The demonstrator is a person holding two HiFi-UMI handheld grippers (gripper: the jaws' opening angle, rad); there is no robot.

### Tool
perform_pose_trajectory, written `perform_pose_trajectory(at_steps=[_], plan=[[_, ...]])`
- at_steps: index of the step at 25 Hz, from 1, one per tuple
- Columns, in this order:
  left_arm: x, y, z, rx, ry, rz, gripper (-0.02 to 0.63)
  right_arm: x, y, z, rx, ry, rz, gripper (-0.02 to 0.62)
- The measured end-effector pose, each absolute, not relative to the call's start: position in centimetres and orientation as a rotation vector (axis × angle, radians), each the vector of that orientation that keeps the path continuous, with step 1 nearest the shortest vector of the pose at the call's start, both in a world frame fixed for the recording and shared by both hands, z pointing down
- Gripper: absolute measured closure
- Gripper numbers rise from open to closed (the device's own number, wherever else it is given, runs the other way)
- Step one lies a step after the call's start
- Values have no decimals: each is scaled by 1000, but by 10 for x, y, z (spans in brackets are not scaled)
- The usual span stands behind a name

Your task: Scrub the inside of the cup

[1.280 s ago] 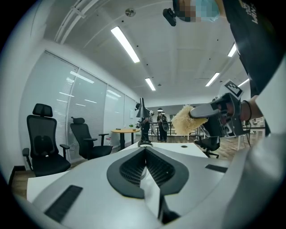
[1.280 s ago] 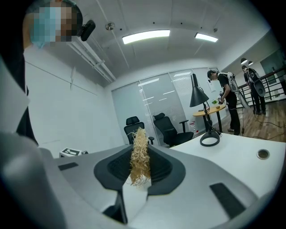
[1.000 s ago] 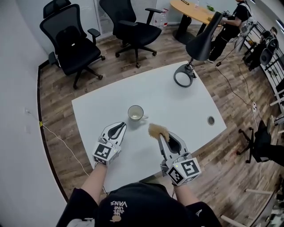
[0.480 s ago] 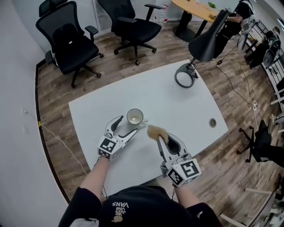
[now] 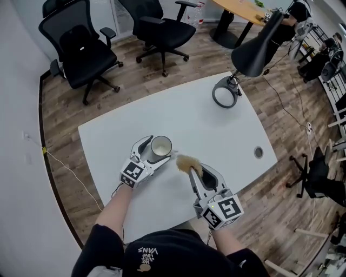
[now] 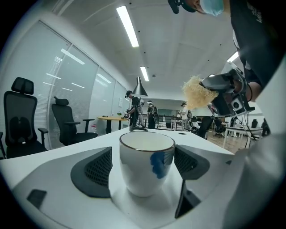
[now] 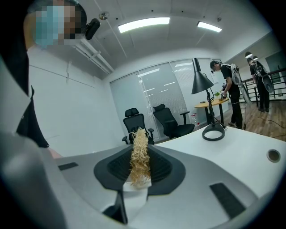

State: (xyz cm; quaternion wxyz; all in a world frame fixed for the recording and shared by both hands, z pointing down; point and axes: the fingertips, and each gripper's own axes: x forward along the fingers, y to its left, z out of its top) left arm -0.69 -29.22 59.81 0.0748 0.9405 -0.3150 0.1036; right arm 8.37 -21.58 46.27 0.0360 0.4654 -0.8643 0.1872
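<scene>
A white cup point(image 5: 161, 145) with a dark rim stands upright on the white table point(image 5: 216, 130). My left gripper point(image 5: 157, 149) is around it and its jaws are opening. The cup point(image 6: 145, 165), with a blue mark on its side, sits between the two dark pads point(image 6: 96, 167), and a small gap shows on each side. My right gripper point(image 5: 194, 170) is just to the right of the cup, shut on a tan fibrous scrubber point(image 5: 186, 161). In the right gripper view the scrubber point(image 7: 139, 152) stands up between the pads.
A black desk lamp point(image 5: 254, 51) with a ring base point(image 5: 224, 93) stands at the table's far right. A cable hole point(image 5: 258, 152) lies near the right edge. Two black office chairs point(image 5: 81, 46) stand beyond the table. A person point(image 5: 294, 13) stands at a far desk.
My left gripper moved forward to the cup and its jaws spread from shut to wide, one on each side of the cup. The right gripper with the scrubber barely moved.
</scene>
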Motion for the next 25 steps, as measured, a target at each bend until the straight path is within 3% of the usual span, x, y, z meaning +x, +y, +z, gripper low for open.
perform_pose_trajectory(at_steps=[25], plan=[[24,-306,612,2854,-707,449,184,100,-225,475,1463,-2618,606,514]])
